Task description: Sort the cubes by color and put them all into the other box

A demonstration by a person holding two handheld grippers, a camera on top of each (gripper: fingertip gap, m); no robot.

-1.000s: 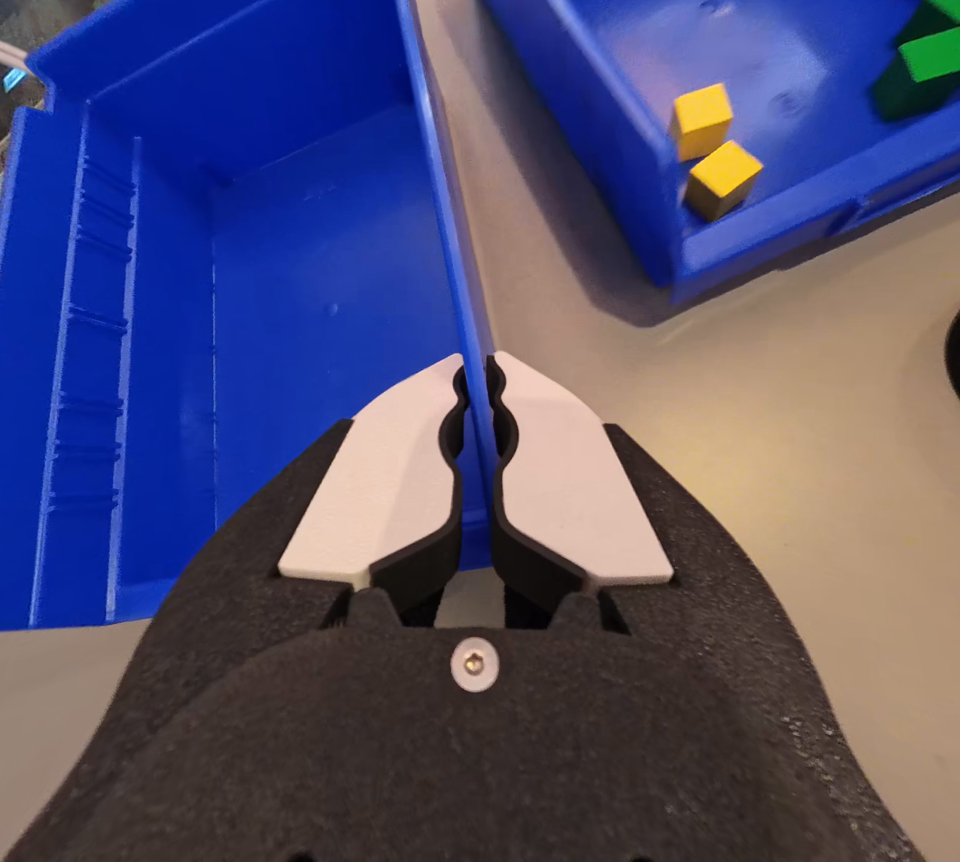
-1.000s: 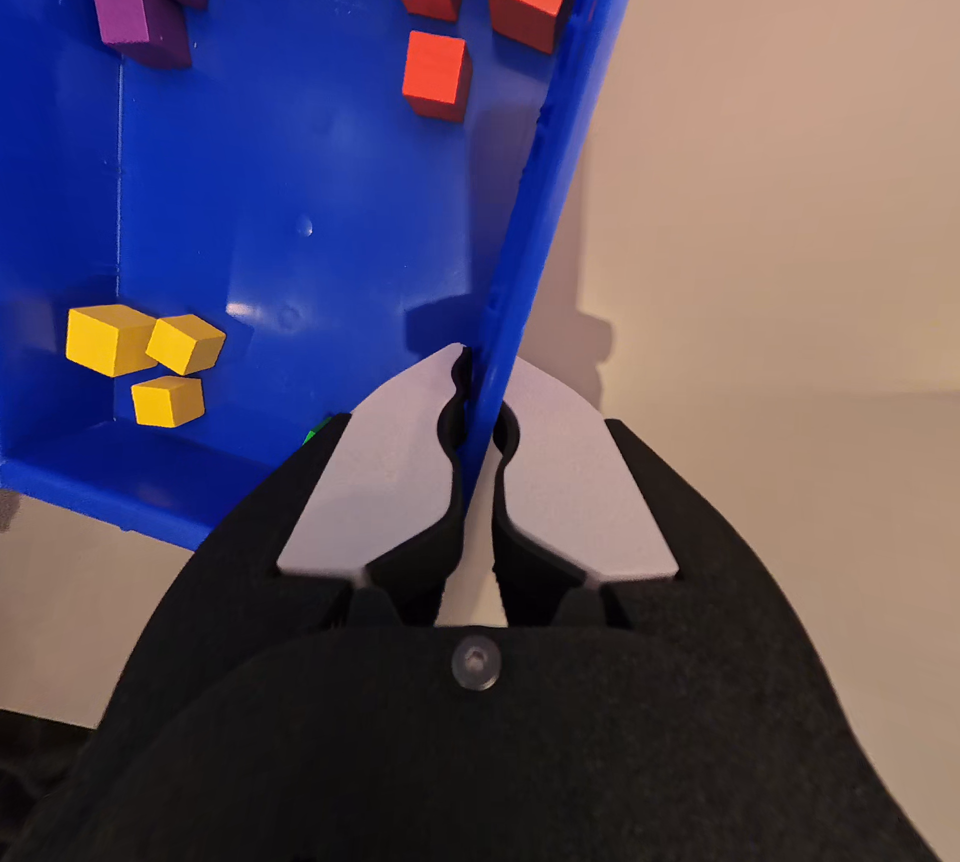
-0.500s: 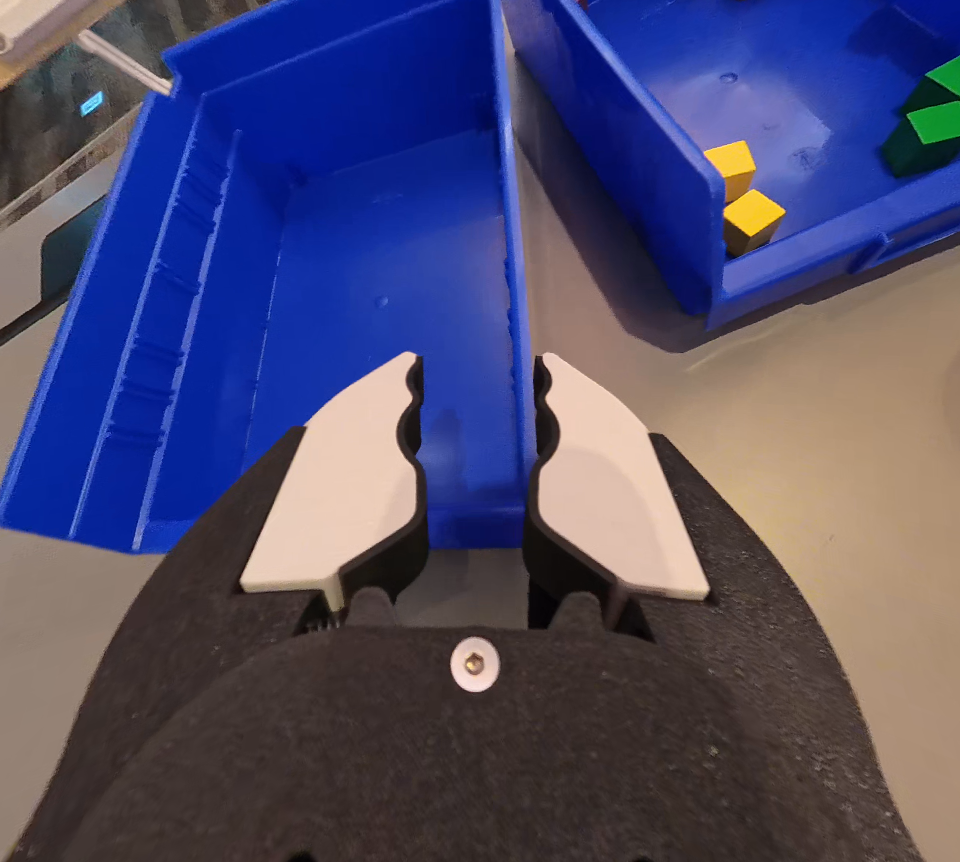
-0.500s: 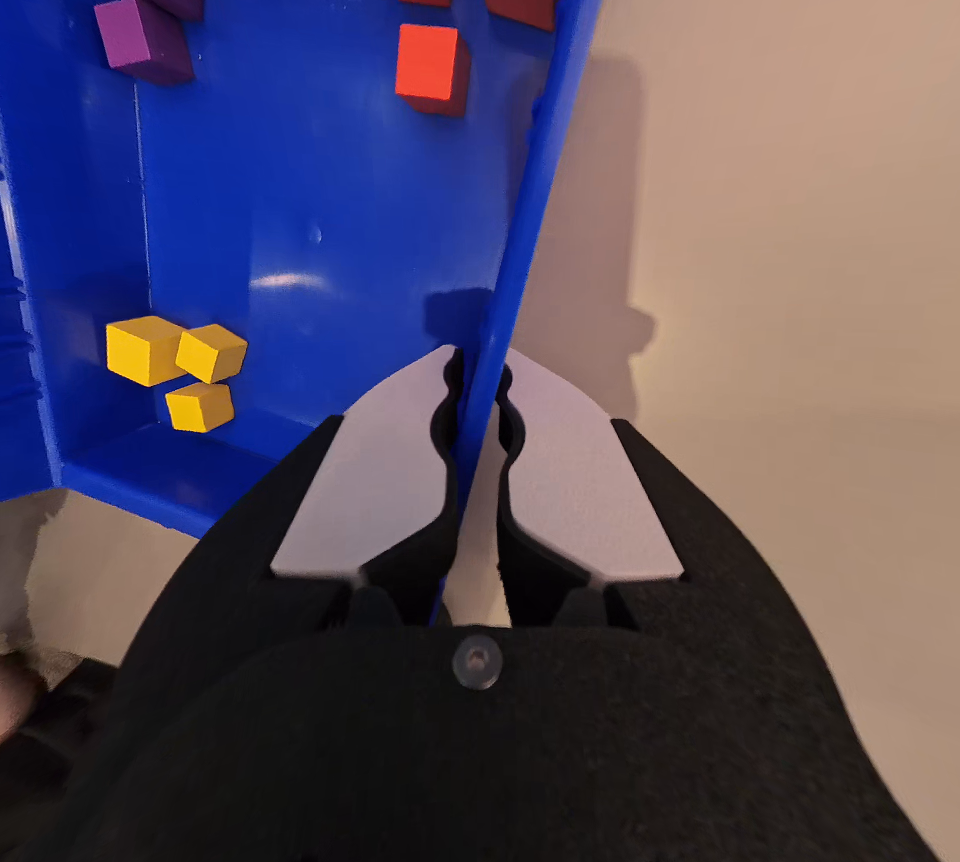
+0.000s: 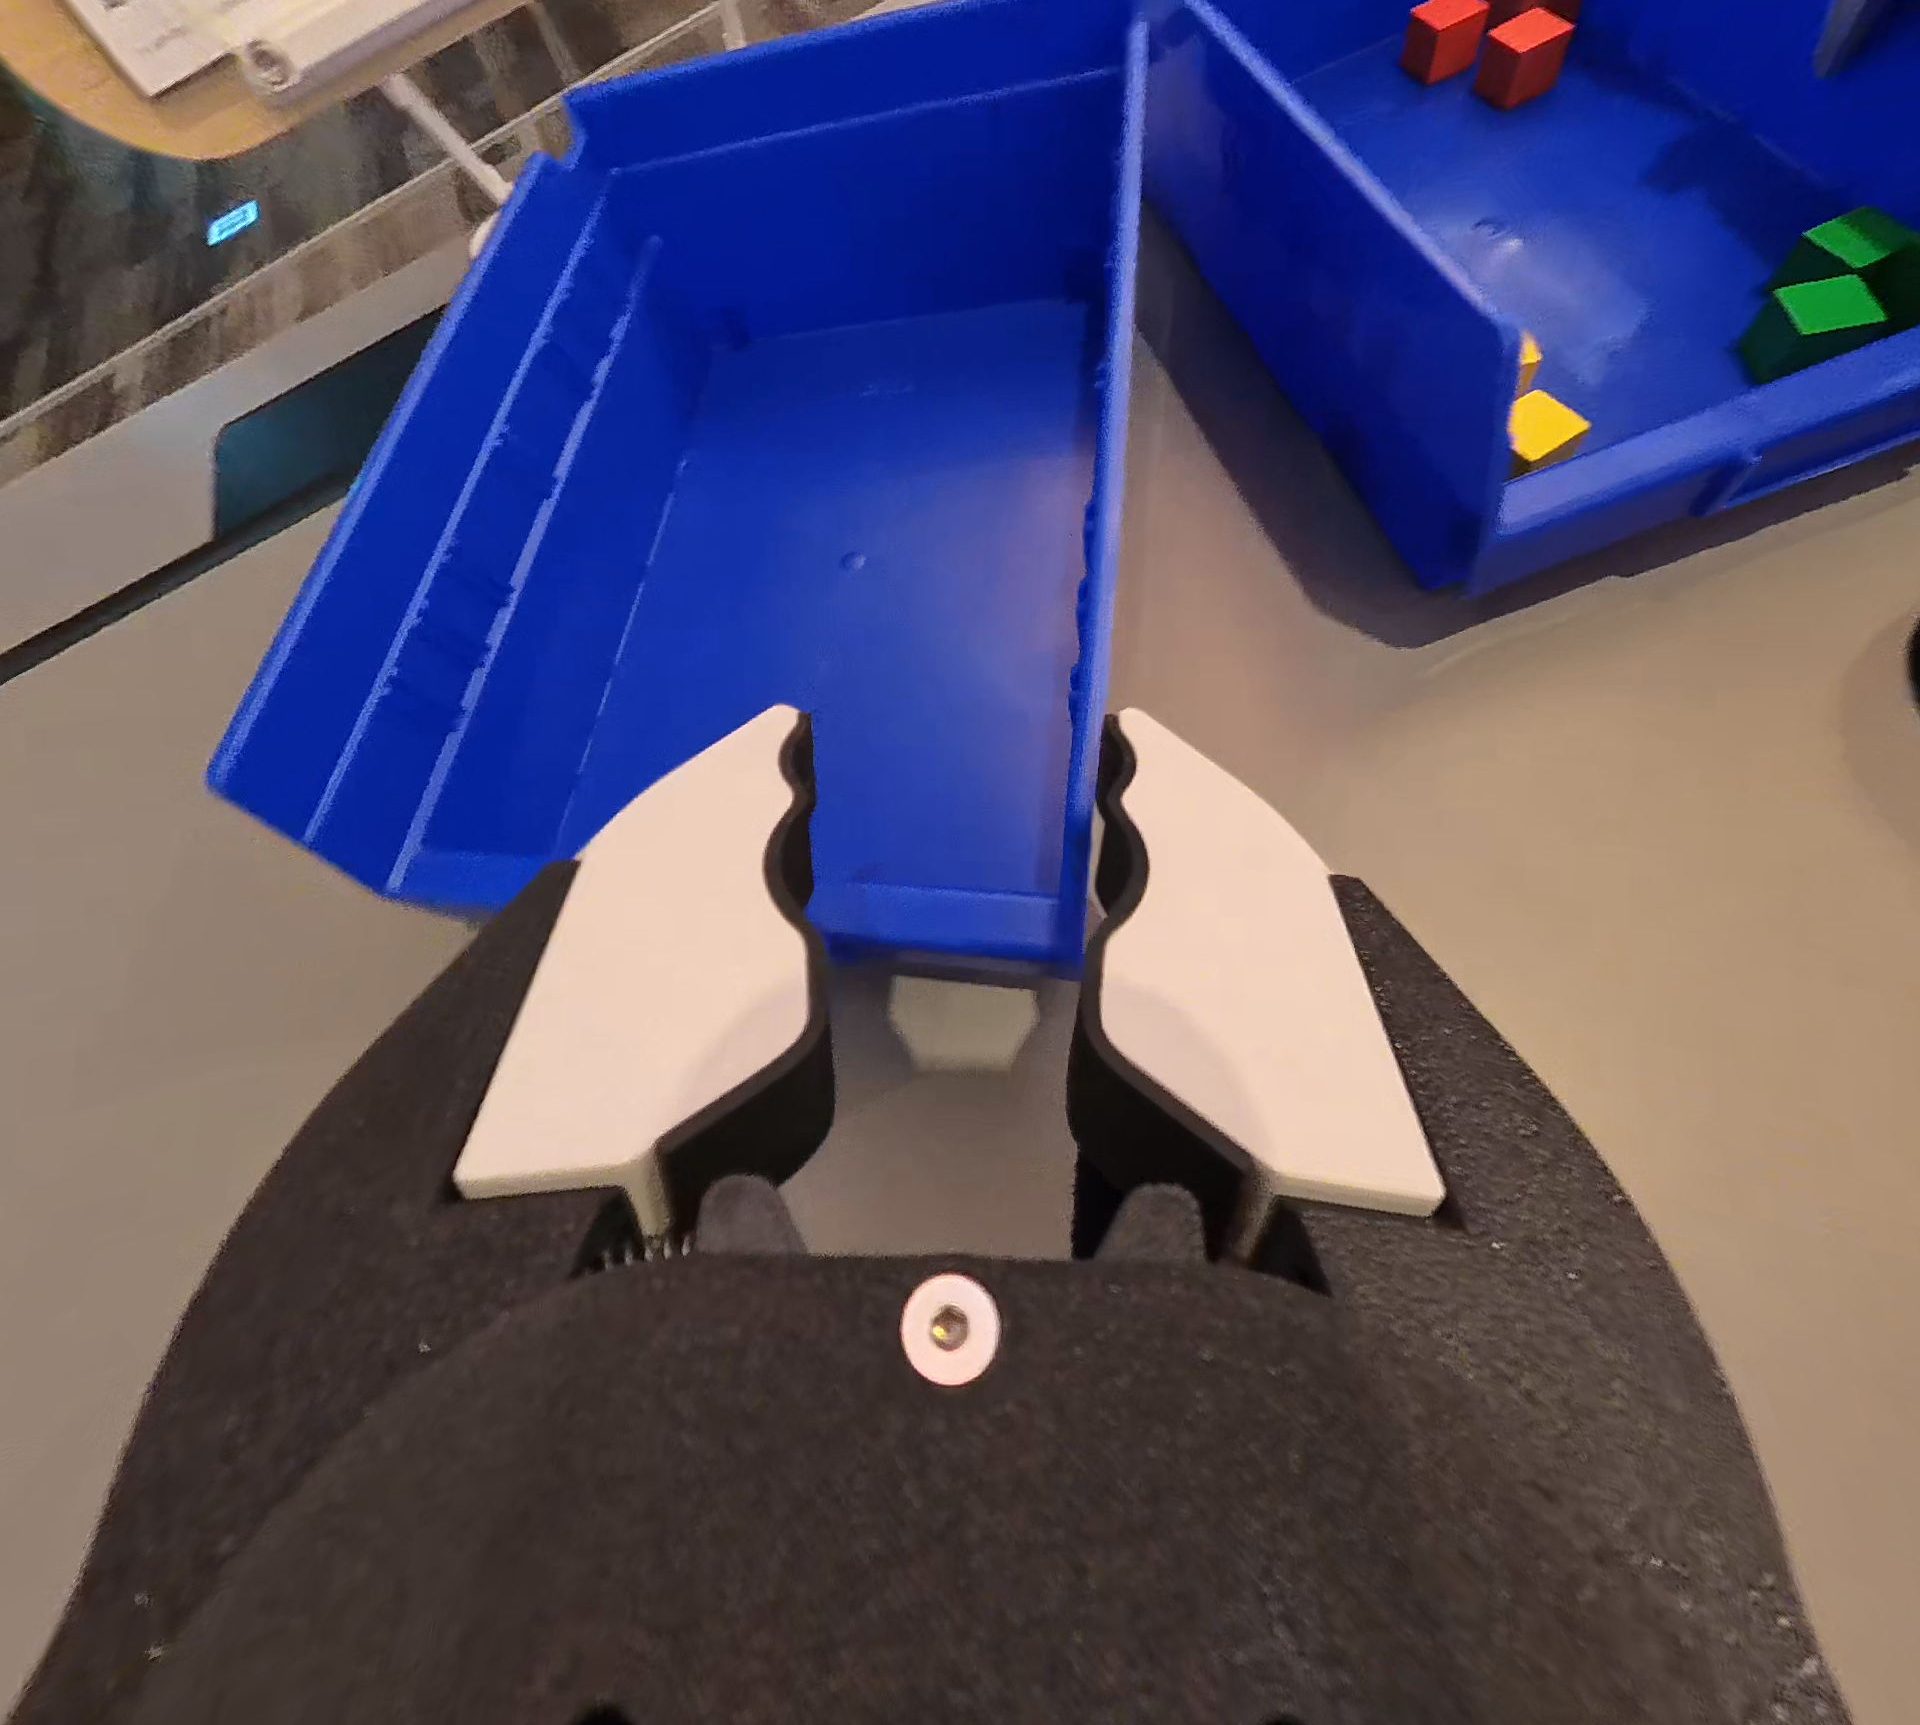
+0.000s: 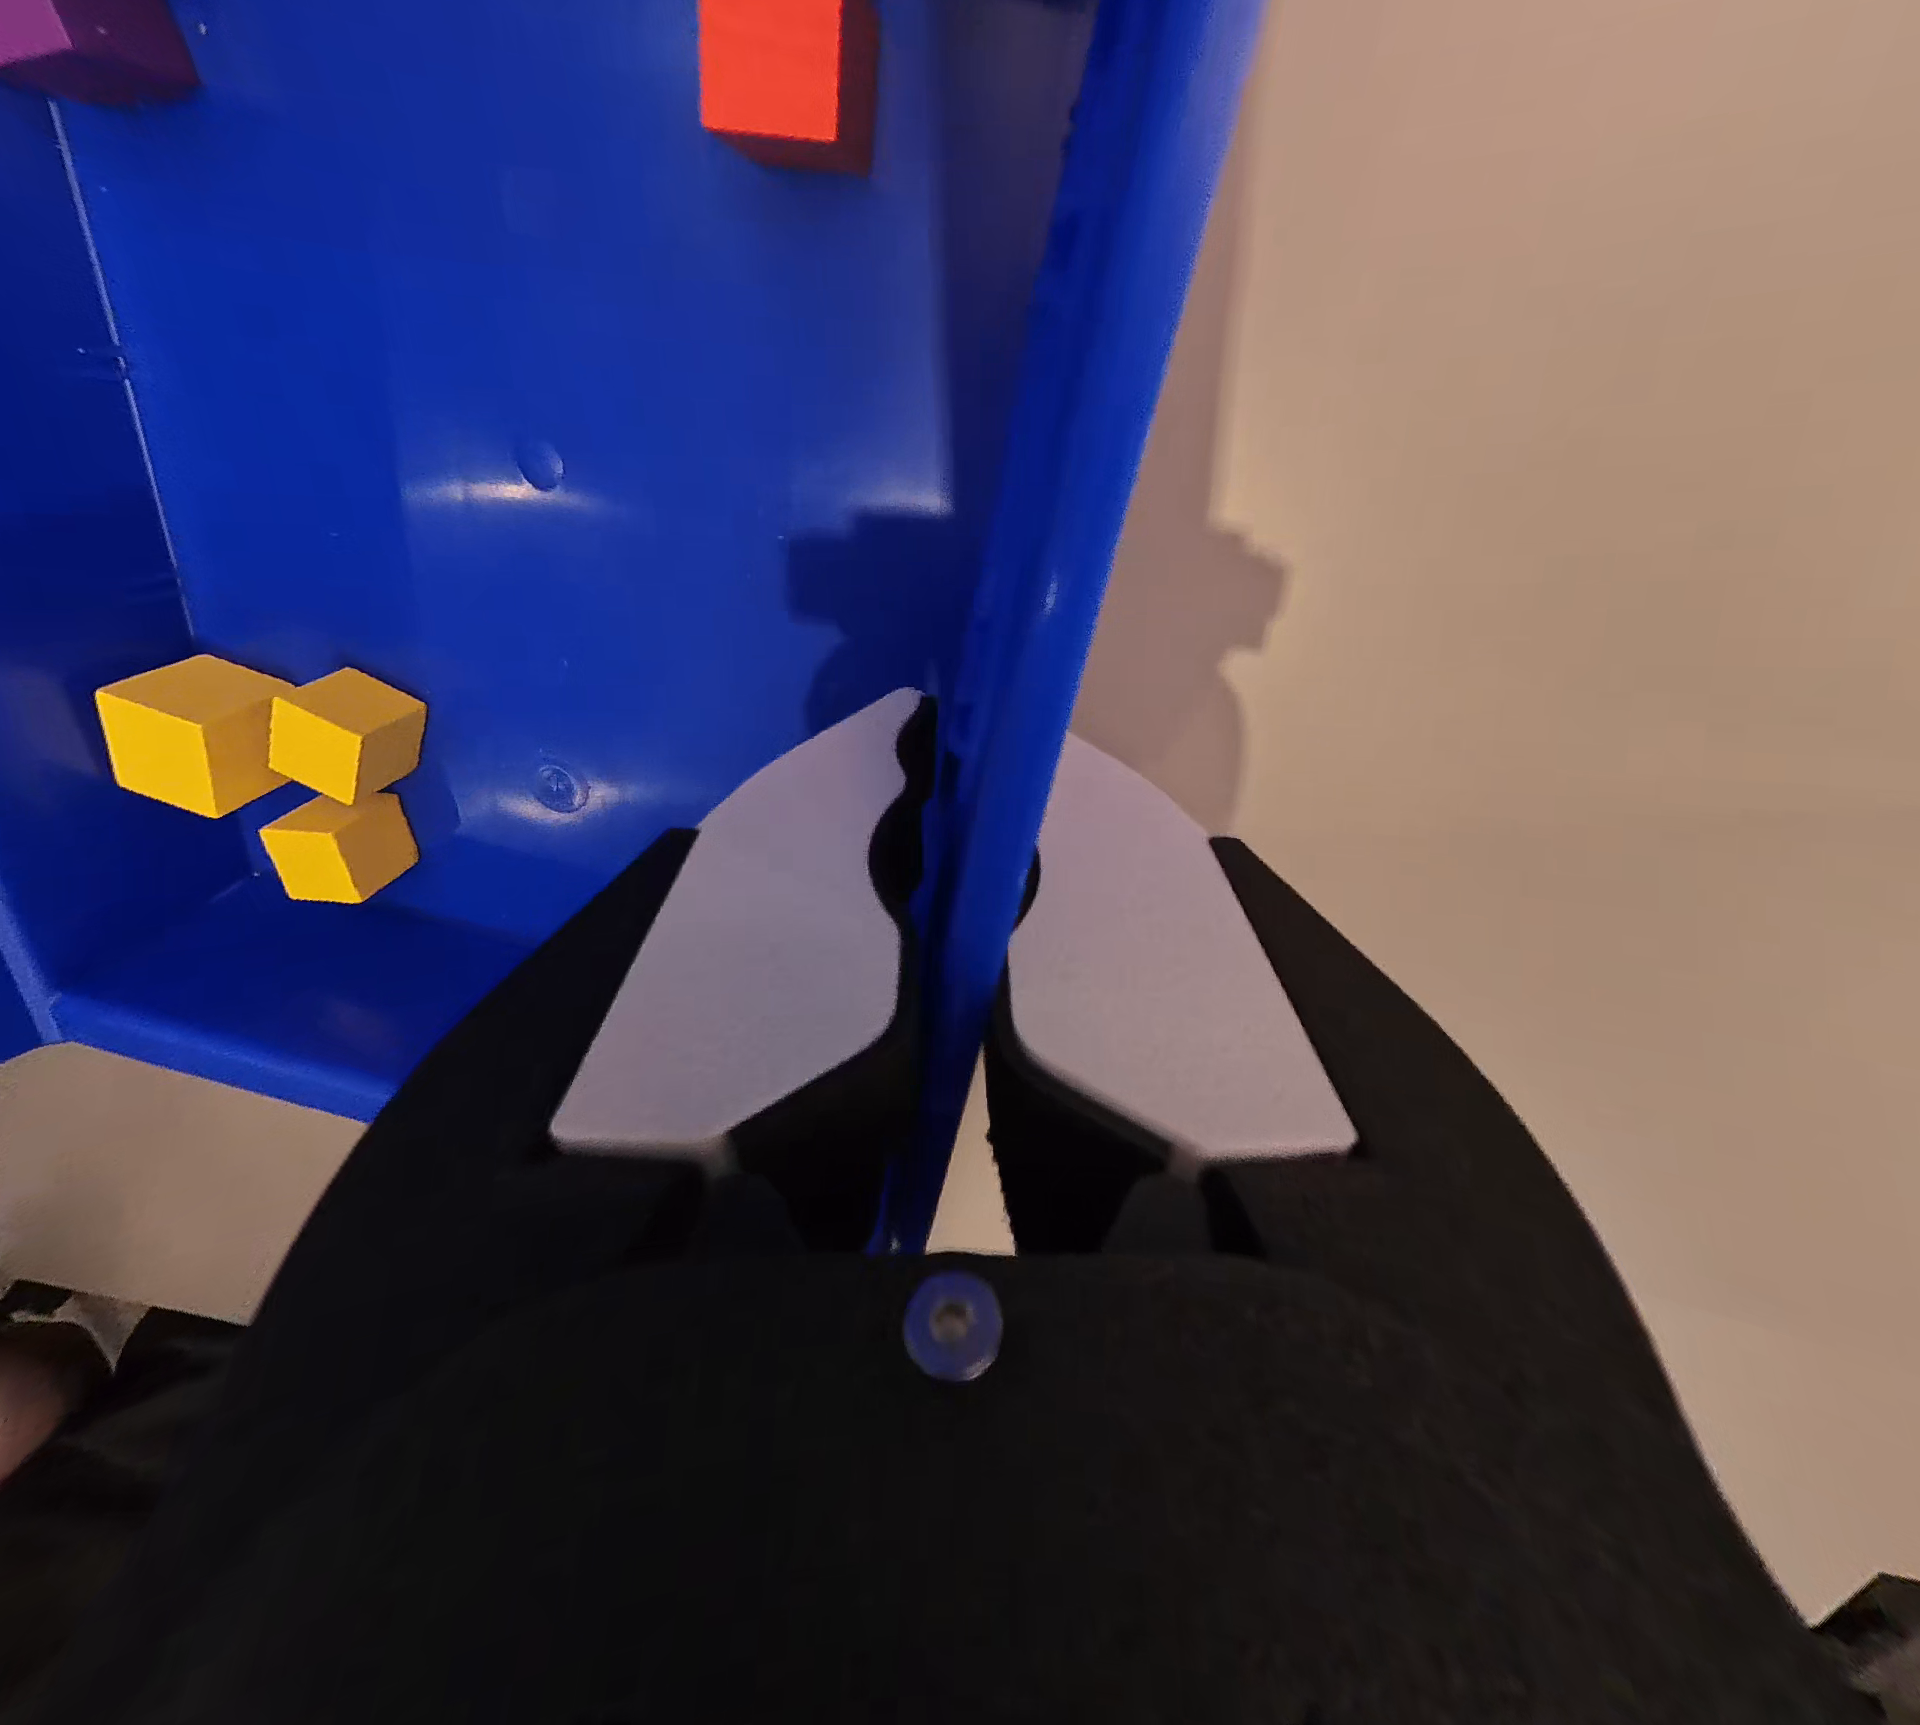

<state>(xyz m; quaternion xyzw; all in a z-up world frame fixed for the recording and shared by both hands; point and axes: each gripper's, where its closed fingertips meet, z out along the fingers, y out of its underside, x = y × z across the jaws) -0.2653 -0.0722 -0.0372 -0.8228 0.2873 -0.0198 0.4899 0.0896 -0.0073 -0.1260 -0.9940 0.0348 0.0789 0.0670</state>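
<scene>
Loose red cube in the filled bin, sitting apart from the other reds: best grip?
Take the red cube from above, fingers across two opposite flat faces. It lies flat on the bin floor with bare floor on three sides; keep one finger clear of the side wall beside it.

Empty blue moulded-plastic box (image 5: 790, 532): glossy, smooth. Left gripper (image 5: 951, 828): matt white smooth finger plates on a rough, grainy black body. Yellow painted cubes (image 6: 260, 771) look satin-smooth. Grey table (image 5: 1558, 844): matt.
</scene>
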